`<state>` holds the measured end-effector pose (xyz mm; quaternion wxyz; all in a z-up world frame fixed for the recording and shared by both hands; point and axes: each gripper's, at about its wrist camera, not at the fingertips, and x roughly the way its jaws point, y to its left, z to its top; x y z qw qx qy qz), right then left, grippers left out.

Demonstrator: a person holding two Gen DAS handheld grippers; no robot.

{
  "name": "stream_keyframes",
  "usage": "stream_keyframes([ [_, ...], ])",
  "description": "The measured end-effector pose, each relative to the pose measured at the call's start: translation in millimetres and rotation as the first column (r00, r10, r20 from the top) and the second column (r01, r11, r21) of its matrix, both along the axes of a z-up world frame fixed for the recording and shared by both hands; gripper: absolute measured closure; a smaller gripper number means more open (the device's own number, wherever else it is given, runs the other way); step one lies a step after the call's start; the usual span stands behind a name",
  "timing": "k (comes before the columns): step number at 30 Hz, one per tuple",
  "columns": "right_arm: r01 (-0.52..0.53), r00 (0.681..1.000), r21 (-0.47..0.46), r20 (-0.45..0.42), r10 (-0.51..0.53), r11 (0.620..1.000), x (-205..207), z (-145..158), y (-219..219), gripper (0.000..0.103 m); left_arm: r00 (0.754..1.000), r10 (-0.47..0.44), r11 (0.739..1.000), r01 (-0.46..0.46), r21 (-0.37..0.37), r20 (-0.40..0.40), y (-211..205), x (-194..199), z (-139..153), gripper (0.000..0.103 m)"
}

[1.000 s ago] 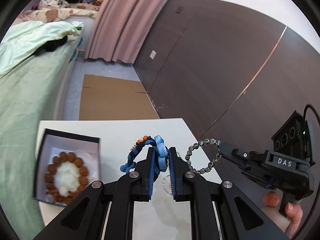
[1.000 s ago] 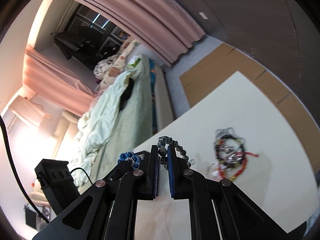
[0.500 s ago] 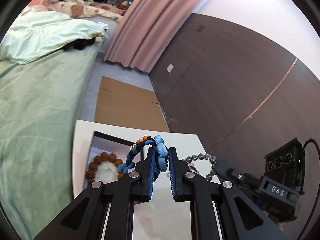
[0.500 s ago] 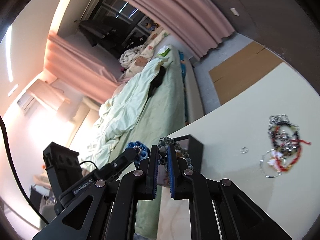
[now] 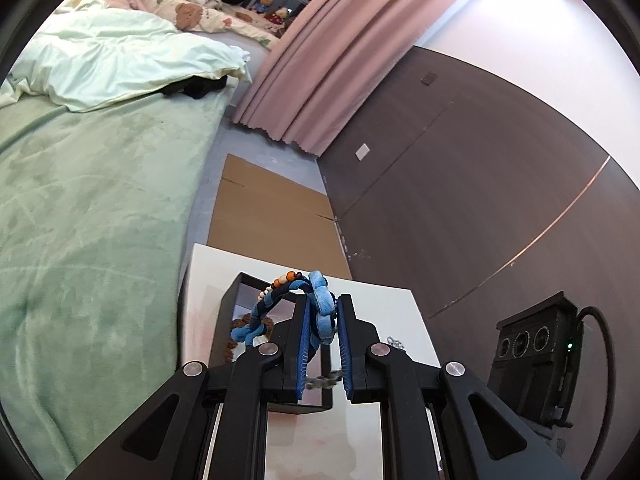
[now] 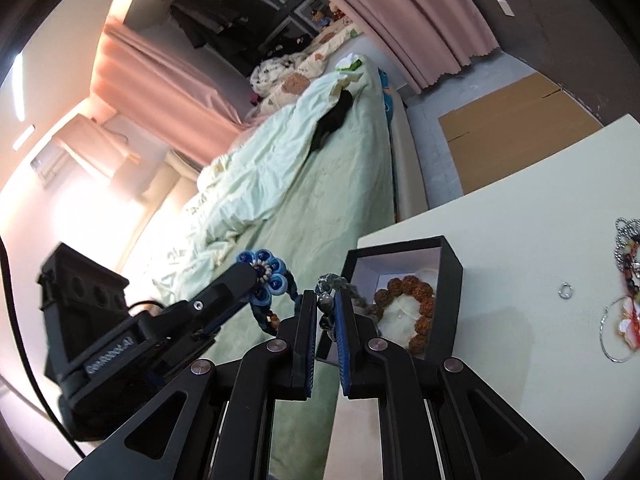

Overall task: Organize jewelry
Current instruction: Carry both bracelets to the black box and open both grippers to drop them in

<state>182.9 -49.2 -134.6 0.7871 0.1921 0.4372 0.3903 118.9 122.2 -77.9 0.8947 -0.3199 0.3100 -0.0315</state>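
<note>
My left gripper [image 5: 322,306] is shut on a blue braided bracelet [image 5: 262,314] with a blue flower, held above a black box [image 5: 232,294]. In the right wrist view the left gripper [image 6: 256,274] shows with the flower [image 6: 264,276] at its tips. My right gripper [image 6: 325,300] has a grey bead bracelet [image 6: 325,305] between its pads, and its jaws are opening. It hovers at the box's [image 6: 452,264] near left corner. Inside the white-lined box a brown bead bracelet [image 6: 416,286] rings a white cushion.
The box stands at the left end of a white table [image 6: 520,220]. A small ring [image 6: 565,290], a thin hoop [image 6: 618,338] and a tangle of jewelry [image 6: 628,240] lie to its right. A green bed [image 5: 80,220] runs along the table's left edge; flat cardboard [image 5: 272,208] lies on the floor.
Both grippers have carried their bracelets leftward across the table to the black box. The jewelry pile has slid to the right edge of the right wrist view.
</note>
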Motion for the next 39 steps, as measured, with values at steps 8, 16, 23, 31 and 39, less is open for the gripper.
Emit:
stream_keyframes([
  [8,0.048,0.999,-0.016,-0.013,-0.049,0.999,-5,3,-22,0.041,1.0,-0.002,1.0,0.001,-0.008,-0.031,-4,6,-8,0.089],
  [16,0.145,0.989,-0.008,0.017,-0.145,0.989,-8,20,-72,0.041,0.994,-0.038,0.999,0.034,-0.036,-0.099,-17,24,-22,0.088],
  [23,0.193,0.981,0.007,0.021,-0.193,0.981,-4,28,-103,0.041,0.986,-0.032,0.999,0.027,-0.03,-0.162,-22,29,-31,0.02],
  [31,0.235,0.971,-0.067,0.051,-0.232,0.97,-2,35,-126,0.041,0.99,-0.026,1.0,0.028,0.01,-0.142,-32,25,-24,0.018],
  [39,0.29,0.957,-0.173,0.046,-0.286,0.941,6,31,-159,0.041,0.994,-0.032,0.996,0.04,0.078,-0.105,-53,22,-14,0.008],
])
